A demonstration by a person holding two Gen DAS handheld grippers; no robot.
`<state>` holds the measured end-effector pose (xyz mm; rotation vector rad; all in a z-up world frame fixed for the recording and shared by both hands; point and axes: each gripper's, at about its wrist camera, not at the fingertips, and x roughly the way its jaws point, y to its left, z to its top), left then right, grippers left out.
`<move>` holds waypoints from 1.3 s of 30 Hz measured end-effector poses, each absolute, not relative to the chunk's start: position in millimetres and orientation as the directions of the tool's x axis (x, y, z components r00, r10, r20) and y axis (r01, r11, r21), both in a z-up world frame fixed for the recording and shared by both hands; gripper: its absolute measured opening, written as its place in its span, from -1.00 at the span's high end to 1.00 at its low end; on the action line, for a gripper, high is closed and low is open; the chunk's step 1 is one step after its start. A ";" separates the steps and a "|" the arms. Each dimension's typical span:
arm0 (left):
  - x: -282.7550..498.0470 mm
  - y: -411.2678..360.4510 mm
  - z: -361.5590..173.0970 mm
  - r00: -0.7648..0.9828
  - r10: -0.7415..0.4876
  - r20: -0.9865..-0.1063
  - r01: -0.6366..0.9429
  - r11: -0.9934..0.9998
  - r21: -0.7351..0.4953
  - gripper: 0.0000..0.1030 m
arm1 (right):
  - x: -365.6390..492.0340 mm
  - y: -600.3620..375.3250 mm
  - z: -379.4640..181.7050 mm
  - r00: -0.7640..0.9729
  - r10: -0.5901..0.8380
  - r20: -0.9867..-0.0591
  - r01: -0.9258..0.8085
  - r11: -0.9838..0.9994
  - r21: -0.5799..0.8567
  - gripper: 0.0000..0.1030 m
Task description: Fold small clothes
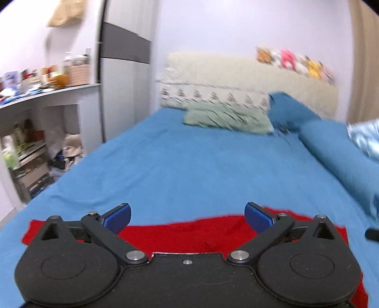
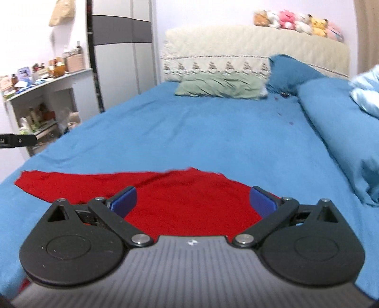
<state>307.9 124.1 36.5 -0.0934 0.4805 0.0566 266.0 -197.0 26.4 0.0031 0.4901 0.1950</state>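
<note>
A red garment point(image 1: 184, 234) lies flat on the blue bed sheet point(image 1: 189, 165), near the bed's front edge. It also shows in the right wrist view point(image 2: 189, 201), with a strip reaching left. My left gripper point(image 1: 187, 218) is open and empty, hovering above the garment's far edge. My right gripper point(image 2: 193, 201) is open and empty, above the garment's right part. Part of the cloth is hidden under both gripper bodies.
A green pillow point(image 2: 220, 85), a blue pillow point(image 2: 291, 71) and a long blue bolster point(image 2: 338, 123) lie at the far and right side. A padded headboard point(image 2: 255, 45) carries plush toys point(image 2: 298, 21). A cluttered shelf unit point(image 2: 40, 94) and wardrobe point(image 2: 123, 52) stand left.
</note>
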 end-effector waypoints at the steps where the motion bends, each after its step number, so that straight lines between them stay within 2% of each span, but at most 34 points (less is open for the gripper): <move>1: 308.0 136.6 39.8 0.885 0.052 -0.462 -0.102 0.991 -0.085 -1.00 | 268.7 -187.1 29.7 0.863 0.196 -0.466 -0.194 0.980 0.053 -1.00; 7: 307.7 235.5 23.6 0.850 0.147 -0.506 -0.275 0.943 -0.188 -1.00 | 295.3 -117.3 17.5 0.814 0.280 -0.509 -0.273 0.958 0.089 -1.00; 12: 305.6 330.4 -31.4 0.795 0.174 -0.581 -0.413 0.857 -0.309 -1.00 | 317.9 -65.2 -14.0 0.765 0.326 -0.556 -0.322 0.941 0.108 -1.00; 17: 310.7 381.5 -91.8 0.746 0.194 -0.637 -0.496 0.801 -0.336 -0.95 | 331.5 -31.7 -49.2 0.732 0.338 -0.591 -0.354 0.931 0.094 -1.00; 19: 318.7 392.7 -111.9 0.732 0.177 -0.658 -0.509 0.784 -0.355 -0.81 | 335.9 -26.1 -61.9 0.723 0.346 -0.598 -0.360 0.927 0.102 -1.00; 21: 329.3 400.5 -130.1 0.713 0.166 -0.681 -0.523 0.773 -0.359 -0.57 | 342.0 -22.8 -71.1 0.717 0.348 -0.604 -0.361 0.927 0.105 -1.00; 25: 349.1 407.8 -144.0 0.730 0.209 -0.651 -0.533 0.770 -0.350 -0.48 | 349.6 -24.2 -84.2 0.711 0.347 -0.611 -0.361 0.926 0.106 -1.00; 26: 354.3 408.0 -143.8 0.732 0.217 -0.646 -0.534 0.771 -0.347 -0.39 | 351.3 -24.1 -86.2 0.712 0.345 -0.612 -0.359 0.927 0.105 -1.00; 28: 363.9 407.7 -144.5 0.725 0.249 -0.642 -0.553 0.766 -0.328 0.02 | 353.7 -25.4 -89.5 0.714 0.343 -0.611 -0.353 0.929 0.109 -1.00; 30: 371.0 411.0 -146.1 0.710 0.275 -0.648 -0.577 0.754 -0.312 0.91 | 354.6 -27.6 -90.8 0.718 0.340 -0.608 -0.348 0.931 0.110 -1.00; 34: 375.7 408.3 -136.6 0.719 0.282 -0.635 -0.574 0.756 -0.315 0.92 | 354.5 -34.3 -90.6 0.726 0.332 -0.602 -0.334 0.936 0.114 -1.00; 39: 380.2 363.9 -82.8 0.797 0.275 -0.539 -0.482 0.826 -0.292 0.92 | 346.4 -52.0 -80.2 0.756 0.317 -0.573 -0.286 0.947 0.146 -1.00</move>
